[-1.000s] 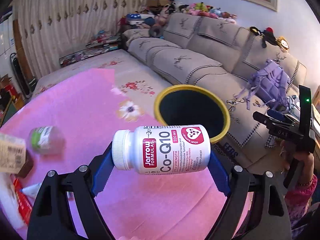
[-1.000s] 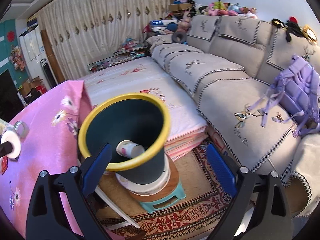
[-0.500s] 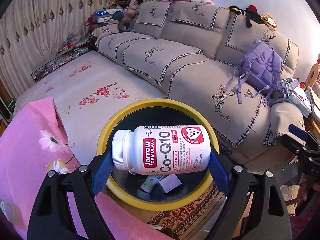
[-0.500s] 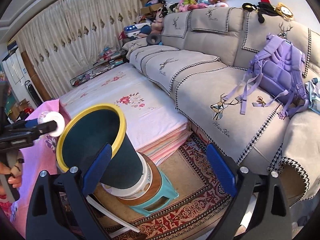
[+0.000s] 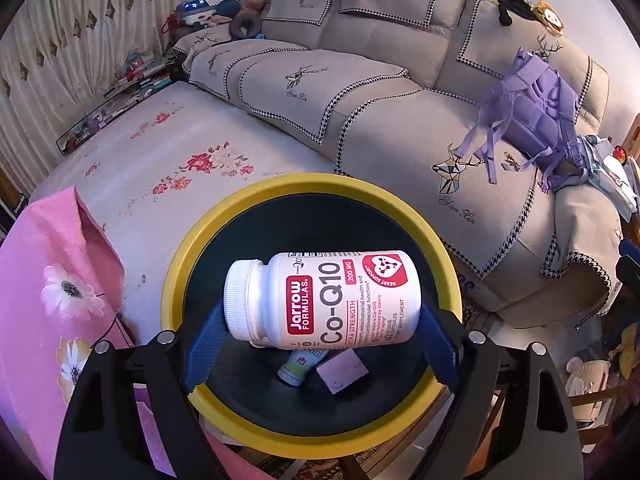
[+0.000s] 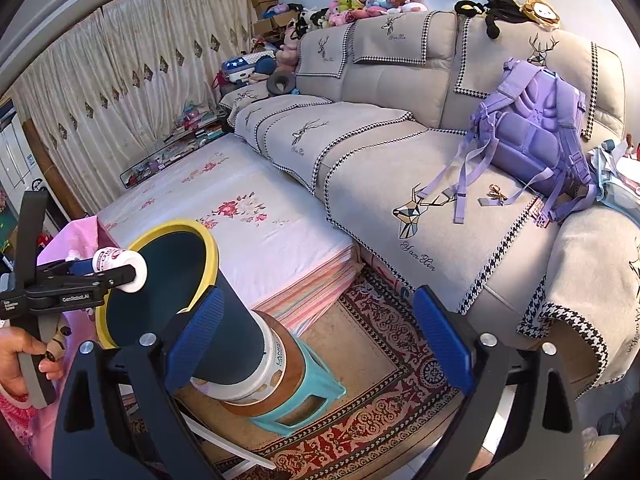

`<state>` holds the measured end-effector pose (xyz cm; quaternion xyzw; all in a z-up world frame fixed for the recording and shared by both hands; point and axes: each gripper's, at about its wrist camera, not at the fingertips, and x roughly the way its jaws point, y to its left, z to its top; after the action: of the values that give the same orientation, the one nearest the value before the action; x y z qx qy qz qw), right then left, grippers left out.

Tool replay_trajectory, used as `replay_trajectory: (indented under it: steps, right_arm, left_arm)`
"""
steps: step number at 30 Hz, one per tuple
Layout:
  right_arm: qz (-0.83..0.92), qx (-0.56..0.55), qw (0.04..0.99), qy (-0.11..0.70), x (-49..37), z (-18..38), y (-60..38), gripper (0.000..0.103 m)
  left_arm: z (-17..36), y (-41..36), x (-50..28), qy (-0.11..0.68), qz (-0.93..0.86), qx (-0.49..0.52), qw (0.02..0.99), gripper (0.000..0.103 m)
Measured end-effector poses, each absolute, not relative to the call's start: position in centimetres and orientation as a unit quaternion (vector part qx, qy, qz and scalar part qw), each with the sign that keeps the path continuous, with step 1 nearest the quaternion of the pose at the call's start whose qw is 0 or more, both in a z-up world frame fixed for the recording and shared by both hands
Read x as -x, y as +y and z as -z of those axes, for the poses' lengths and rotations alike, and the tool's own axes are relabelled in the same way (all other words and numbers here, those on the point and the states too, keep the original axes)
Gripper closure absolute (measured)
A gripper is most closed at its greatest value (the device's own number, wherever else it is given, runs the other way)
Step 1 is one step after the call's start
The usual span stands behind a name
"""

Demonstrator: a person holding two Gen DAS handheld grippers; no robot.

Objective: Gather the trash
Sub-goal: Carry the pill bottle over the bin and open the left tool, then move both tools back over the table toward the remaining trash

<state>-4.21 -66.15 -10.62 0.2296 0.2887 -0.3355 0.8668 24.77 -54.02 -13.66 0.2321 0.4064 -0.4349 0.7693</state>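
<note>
My left gripper is shut on a white Co-Q10 supplement bottle, held sideways right above the open mouth of the dark bin with a yellow rim. Inside the bin lie a small green-and-white bottle and a pale square packet. In the right wrist view the bin stands on a teal stool, with the left gripper holding the bottle over its rim. My right gripper is open and empty, to the right of the bin.
A pink flowered tablecloth lies left of the bin. A low bed with floral sheets and a grey sofa with a purple backpack stand behind. A patterned rug covers the floor.
My left gripper carried the bottle from over the pink table to above the bin's mouth. My right gripper drew back to the right, away from the bin.
</note>
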Motion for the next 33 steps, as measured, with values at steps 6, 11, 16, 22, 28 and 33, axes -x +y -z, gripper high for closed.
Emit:
replay_trajectory:
  steps: [6,11,16,22,28,33]
  right_arm:
    - [0.329,-0.226,0.870,0.287,3.7,10.3,-65.5,0.012]
    - [0.319,-0.217,0.876,0.290,2.9,9.8,-64.5,0.012]
    - [0.309,-0.204,0.883,0.289,2.1,8.9,-63.1,0.012]
    - [0.295,-0.182,0.893,0.287,1.1,7.4,-60.7,0.012]
    - [0.273,-0.152,0.905,0.288,-0.4,6.0,-57.4,0.012]
    - [0.238,-0.132,0.917,0.291,-2.6,5.3,-54.4,0.012]
  left_arm:
    - [12.7,-53.2,-24.3,0.388,0.429,-0.227,0.783,0.011]
    - [9.7,-50.1,-23.2,0.358,0.427,-0.207,0.804,0.010]
    - [6.3,-45.2,-21.2,0.323,0.421,-0.176,0.829,0.005]
    - [3.3,-37.9,-19.3,0.285,0.387,-0.148,0.864,0.005]
    - [1.6,-28.4,-18.5,0.258,0.320,-0.107,0.905,0.005]
    - [1.3,-20.0,-17.6,0.238,0.244,-0.077,0.937,0.005]
